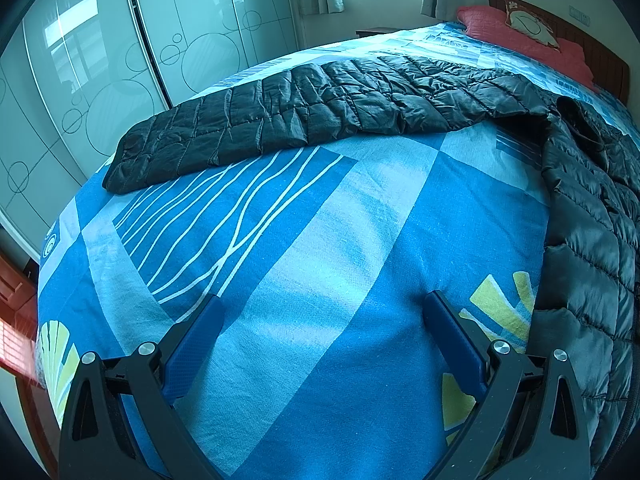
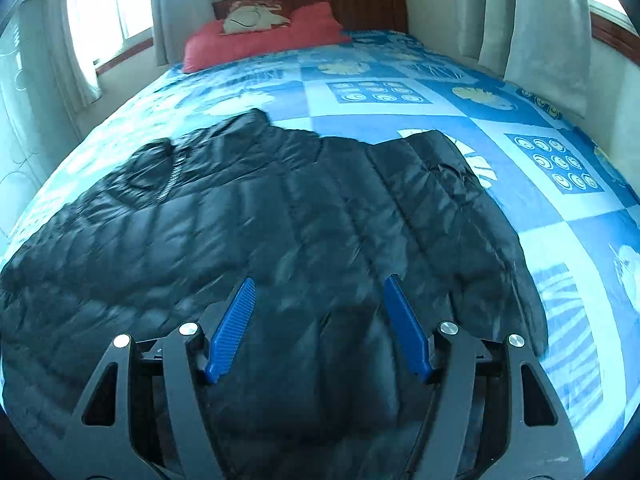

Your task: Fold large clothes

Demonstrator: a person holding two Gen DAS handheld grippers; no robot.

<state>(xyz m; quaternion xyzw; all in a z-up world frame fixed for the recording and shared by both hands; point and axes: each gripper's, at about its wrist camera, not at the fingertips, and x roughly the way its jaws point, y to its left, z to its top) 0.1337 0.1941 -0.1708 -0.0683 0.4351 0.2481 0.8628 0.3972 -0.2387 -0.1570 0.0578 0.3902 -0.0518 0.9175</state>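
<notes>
A large black quilted down jacket [image 2: 248, 216] lies spread on the blue patterned bedspread [image 2: 400, 100]. In the left wrist view one long sleeve [image 1: 304, 108] stretches across the bed to the left, and the jacket body [image 1: 592, 240] lies along the right edge. My left gripper [image 1: 324, 308] hovers open over bare bedspread [image 1: 304, 248], with nothing between its blue fingers. My right gripper [image 2: 320, 288] hangs open above the jacket's lower body, its blue fingers [image 2: 236, 328] wide apart and gripping no cloth. The right wrist view is blurred by motion. The other sleeve [image 2: 440, 168] is folded over the body.
Red pillows [image 2: 264, 36] and a pale cushion [image 2: 252, 20] lie at the wooden headboard [image 2: 360, 0]. Sliding wardrobe doors [image 1: 100, 72] stand to the left of the bed. Curtains [image 2: 536, 20] and windows flank the bed.
</notes>
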